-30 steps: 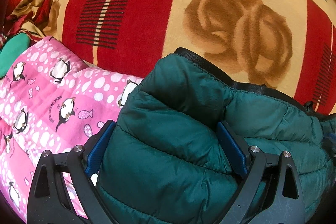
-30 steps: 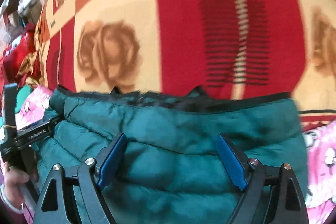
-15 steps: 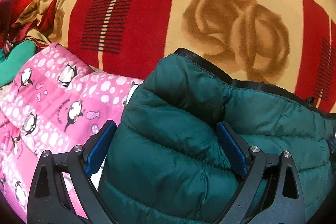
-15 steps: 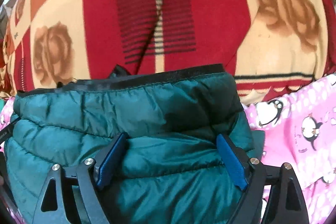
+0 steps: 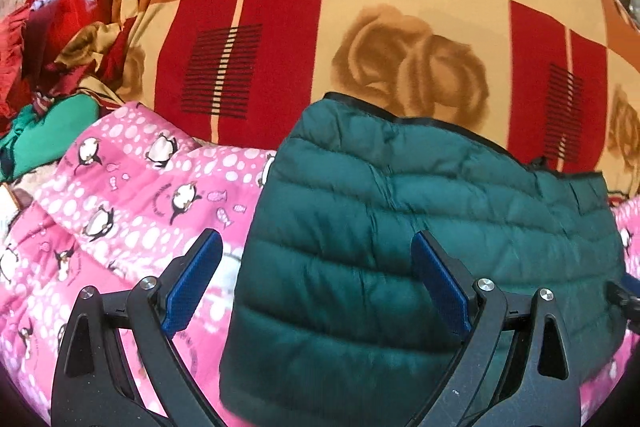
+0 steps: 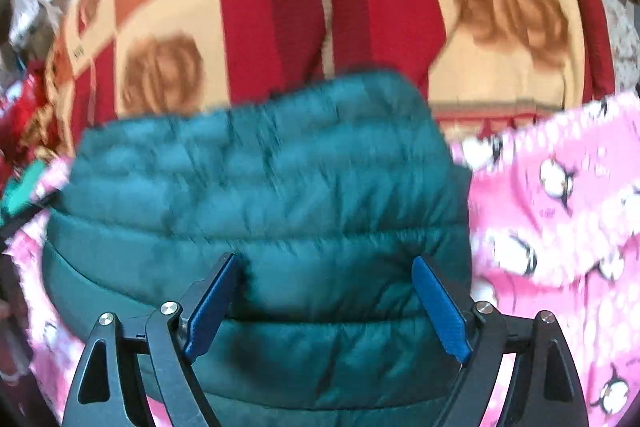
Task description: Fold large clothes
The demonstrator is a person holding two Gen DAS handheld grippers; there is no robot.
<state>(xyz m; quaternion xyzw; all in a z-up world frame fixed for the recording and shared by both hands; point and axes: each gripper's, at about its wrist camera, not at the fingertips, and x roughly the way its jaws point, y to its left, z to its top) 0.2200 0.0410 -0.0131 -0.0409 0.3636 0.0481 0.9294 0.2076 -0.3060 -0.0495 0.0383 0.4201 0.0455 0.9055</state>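
A dark green quilted puffer jacket point(image 5: 420, 211) lies folded on a pink penguin-print cloth point(image 5: 132, 211). My left gripper point(image 5: 316, 243) hovers open over the jacket's left edge. Its left pad is above the pink cloth and its right pad above the jacket, gripping nothing. In the blurred right wrist view the jacket point(image 6: 260, 187) fills the middle. My right gripper point(image 6: 325, 261) stands wide open close over the jacket, with puffy cloth between the pads. The pink cloth point(image 6: 560, 227) spreads to the right.
A red, cream and orange blanket point(image 5: 400, 7) with rose prints covers the surface behind the jacket. A heap of red and gold clothes point(image 5: 48, 35) and a bright green garment point(image 5: 48, 135) lie at the far left.
The left gripper drew back and left, so the jacket no longer fills its jaws. In the right view the black-lined hem has gone from sight and the jacket shows a rounded top.
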